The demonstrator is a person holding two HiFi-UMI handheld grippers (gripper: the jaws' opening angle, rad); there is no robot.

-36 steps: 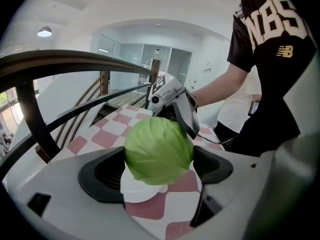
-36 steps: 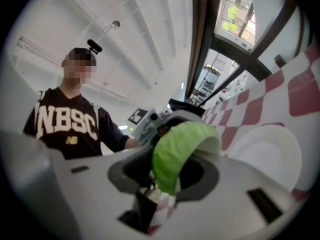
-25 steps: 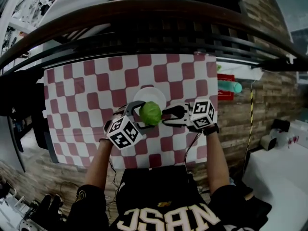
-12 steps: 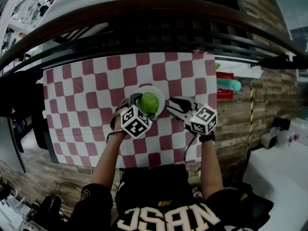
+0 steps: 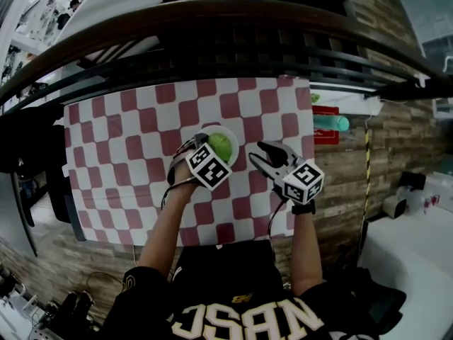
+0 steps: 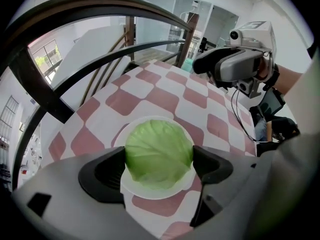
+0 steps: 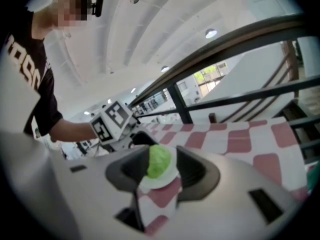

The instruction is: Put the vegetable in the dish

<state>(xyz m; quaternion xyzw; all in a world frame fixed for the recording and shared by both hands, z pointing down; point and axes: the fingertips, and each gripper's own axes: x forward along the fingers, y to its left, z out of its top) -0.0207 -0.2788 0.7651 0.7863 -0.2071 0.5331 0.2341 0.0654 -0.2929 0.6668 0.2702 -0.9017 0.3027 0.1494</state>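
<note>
A round green cabbage (image 5: 219, 146) sits over the white dish (image 5: 225, 128) in the middle of the red-and-white checked table. My left gripper (image 5: 214, 150) is shut on the cabbage, one jaw against each side. In the left gripper view the cabbage (image 6: 159, 153) fills the gap between the jaws, with the dish's rim (image 6: 155, 191) showing around it. My right gripper (image 5: 260, 153) stands open just right of the dish, holding nothing. From the right gripper view the cabbage (image 7: 160, 161) and dish (image 7: 159, 180) show beyond its spread jaws.
A dark curved railing (image 5: 212, 20) runs along the table's far side. A red box with a teal item (image 5: 327, 125) lies off the table's right edge. The checked cloth (image 5: 127, 140) reaches the table's edges on the left and near sides.
My left gripper has carried the cabbage away from me and over the dish. My right gripper has drawn back to the right, away from the cabbage.
</note>
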